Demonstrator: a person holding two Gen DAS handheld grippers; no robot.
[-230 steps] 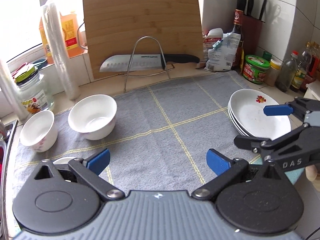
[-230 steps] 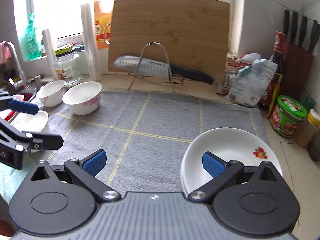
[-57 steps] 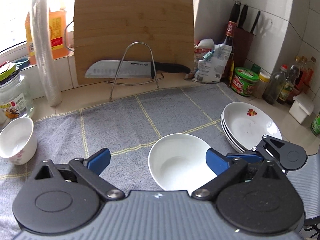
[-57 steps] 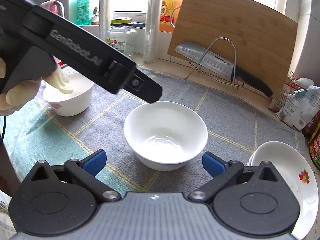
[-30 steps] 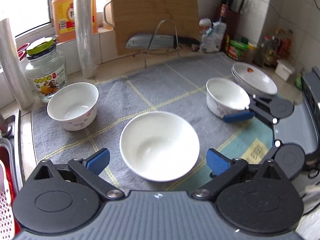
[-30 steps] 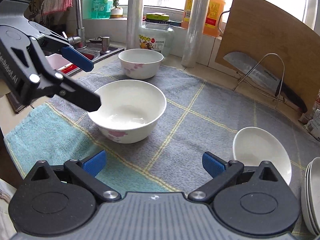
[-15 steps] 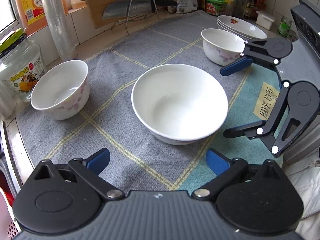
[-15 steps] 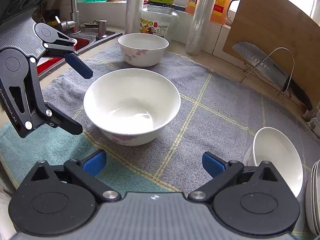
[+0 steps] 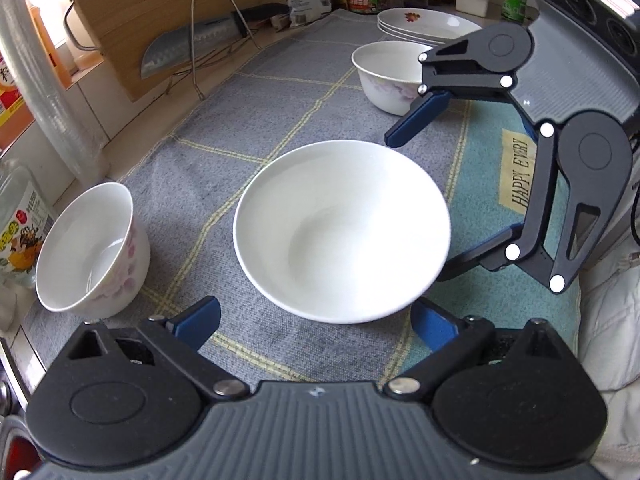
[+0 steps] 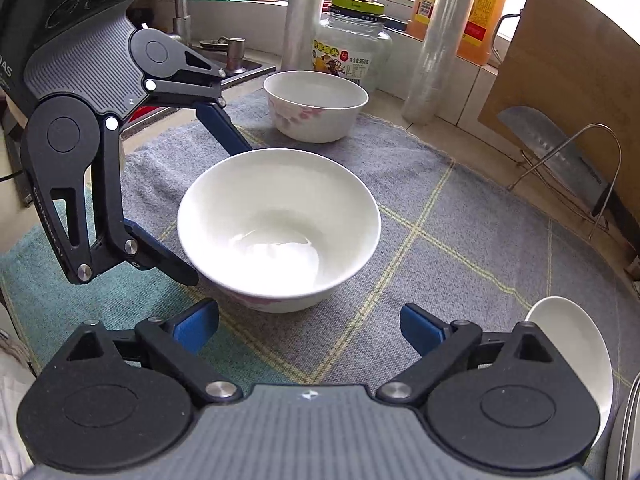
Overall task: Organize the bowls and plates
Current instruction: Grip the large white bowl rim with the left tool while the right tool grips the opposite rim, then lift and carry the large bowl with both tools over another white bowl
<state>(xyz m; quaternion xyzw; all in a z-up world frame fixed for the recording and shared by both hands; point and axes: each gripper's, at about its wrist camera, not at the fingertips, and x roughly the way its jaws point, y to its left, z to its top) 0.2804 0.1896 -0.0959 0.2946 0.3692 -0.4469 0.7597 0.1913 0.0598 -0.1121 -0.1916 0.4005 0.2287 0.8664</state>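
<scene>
Left wrist view: The left gripper [image 9: 316, 318] now sits lower and closer over the large white bowl [image 9: 342, 230] than a second ago, rolled so the counter tilts across the picture. Its jaws stand spread, blue pads to either side of the bowl's near rim and not touching it. The bowl rests upright near the middle of the grey towel [image 9: 280, 92], just inside the towel's front edge. The right gripper [image 9: 432, 200] flanks the bowl's far-right side, one blue finger above the rim, the other low beside the wall. A small floral bowl [image 9: 90, 250] stands at the towel's left edge; a second floral bowl [image 9: 390, 76] stands toward the right edge, in front of the stacked plates [image 9: 428, 26] at the back right corner.

Right wrist view: The right gripper [image 10: 310, 324] has drawn nearer the large white bowl [image 10: 279, 226], and its jaws are closing with the bowl ahead of the pads, not yet between them. The left gripper [image 10: 208, 200] brackets the bowl's left side. Both tools converging on one bowl suggests it is the next piece to be moved.

Condition of bowl: plain glossy white inside, empty, a pink floral print low on the outer wall, rim intact so far as visible. The small floral bowl [image 10: 316, 104] stands behind it.
</scene>
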